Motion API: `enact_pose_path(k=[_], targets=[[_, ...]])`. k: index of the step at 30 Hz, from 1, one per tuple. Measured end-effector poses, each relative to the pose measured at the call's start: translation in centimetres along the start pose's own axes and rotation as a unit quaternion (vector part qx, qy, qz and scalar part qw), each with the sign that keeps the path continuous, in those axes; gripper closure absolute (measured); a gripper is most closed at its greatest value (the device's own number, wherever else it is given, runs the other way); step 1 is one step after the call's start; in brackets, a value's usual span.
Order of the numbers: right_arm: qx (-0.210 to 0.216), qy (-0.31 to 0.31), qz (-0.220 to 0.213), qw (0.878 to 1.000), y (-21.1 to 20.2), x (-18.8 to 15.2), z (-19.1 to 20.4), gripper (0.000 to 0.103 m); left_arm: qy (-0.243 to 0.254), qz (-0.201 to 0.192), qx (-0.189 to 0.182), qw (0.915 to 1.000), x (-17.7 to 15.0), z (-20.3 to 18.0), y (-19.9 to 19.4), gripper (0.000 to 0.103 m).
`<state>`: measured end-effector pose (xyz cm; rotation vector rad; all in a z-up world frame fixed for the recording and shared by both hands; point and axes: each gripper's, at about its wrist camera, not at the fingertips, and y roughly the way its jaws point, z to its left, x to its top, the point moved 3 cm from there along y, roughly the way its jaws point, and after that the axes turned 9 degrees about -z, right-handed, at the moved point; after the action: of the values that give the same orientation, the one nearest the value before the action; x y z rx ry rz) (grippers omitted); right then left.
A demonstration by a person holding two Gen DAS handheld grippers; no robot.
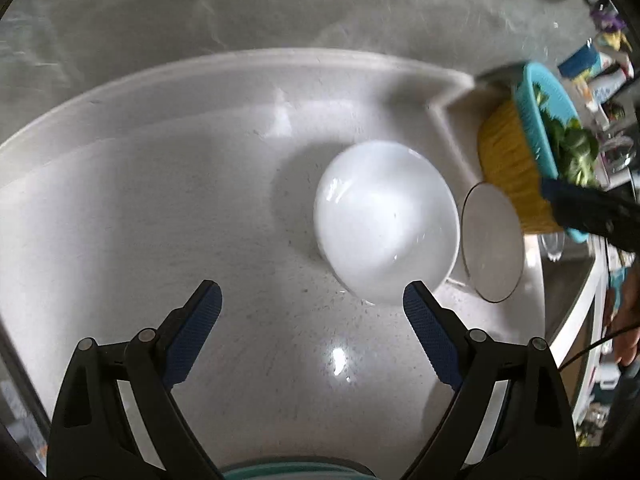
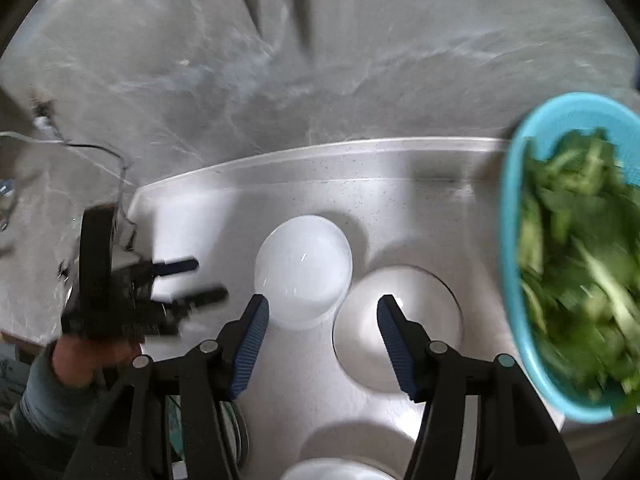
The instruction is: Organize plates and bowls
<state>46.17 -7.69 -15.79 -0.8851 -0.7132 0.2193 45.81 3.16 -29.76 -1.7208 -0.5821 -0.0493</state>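
Note:
A white bowl [image 1: 386, 220] sits upright on the pale speckled counter [image 1: 160, 220]. A flat white plate with a thin dark rim [image 1: 492, 242] lies right beside it. My left gripper [image 1: 312, 304] hovers above the counter just left of the bowl, open and holding nothing. In the right wrist view the bowl [image 2: 304, 268] and plate [image 2: 400, 324] lie below my right gripper [image 2: 323, 304], which is open and empty over the gap between them. The left gripper [image 2: 208, 278] shows at the left there, held by a hand [image 2: 80, 360].
A teal and yellow colander of green leaves [image 2: 572, 260] stands at the right, close to the plate. A grey marbled wall [image 2: 280, 80] rises behind the counter. A sink [image 1: 572, 292] opens at the right. Another white dish [image 2: 336, 472] peeks in at the bottom edge.

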Motion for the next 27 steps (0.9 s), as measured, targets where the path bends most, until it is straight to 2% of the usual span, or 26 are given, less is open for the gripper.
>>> enact_pose_path(k=[4, 7, 8, 15, 17, 18, 20, 22, 24, 27], targets=[[-0.011, -0.022, 0.043, 0.999, 4.5, 1.3, 0.5, 0.043, 0.0, 0.008, -0.006, 1.0, 0.3, 0.7, 2.4, 0.012], [-0.024, -0.034, 0.069, 0.997, 6.9, 1.6, 0.1, 0.047, -0.007, 0.008, -0.007, 0.9999, 0.7, 1.3, 3.5, 0.04], [-0.026, -0.037, 0.079, 0.996, 7.8, 1.7, 0.0, 0.047, -0.009, 0.01, -0.006, 0.9999, 0.5, 1.4, 4.0, 0.045], [-0.036, -0.038, 0.123, 0.991, 11.2, 0.8, -1.4, 0.047, -0.019, 0.022, -0.014, 0.9995, -0.4, 1.8, 5.8, 0.045], [-0.034, -0.044, 0.127, 0.99, 11.7, 0.6, -1.4, 0.048, -0.022, 0.02, -0.019, 0.9994, -0.5, 1.9, 6.2, 0.051], [-0.033, -0.05, 0.131, 0.99, 12.0, 0.5, -1.2, 0.049, -0.024, 0.019, -0.02, 0.9993, -0.5, 1.9, 6.3, 0.054], [-0.031, -0.057, 0.135, 0.989, 12.3, 0.4, -0.9, 0.054, -0.022, 0.017, -0.023, 0.9994, -0.3, 1.6, 6.5, 0.068], [-0.032, -0.063, 0.141, 0.988, 12.9, 0.2, -0.4, 0.061, -0.022, 0.014, -0.024, 0.9994, -0.1, 1.0, 6.9, 0.075], [-0.034, -0.066, 0.147, 0.986, 13.3, 0.1, -0.3, 0.068, -0.023, 0.016, -0.025, 0.9993, -0.1, 0.6, 7.3, 0.076], [-0.04, -0.074, 0.149, 0.985, 13.6, -0.3, -0.2, 0.08, -0.023, 0.015, -0.032, 0.9991, 0.3, -0.2, 7.8, 0.084]])
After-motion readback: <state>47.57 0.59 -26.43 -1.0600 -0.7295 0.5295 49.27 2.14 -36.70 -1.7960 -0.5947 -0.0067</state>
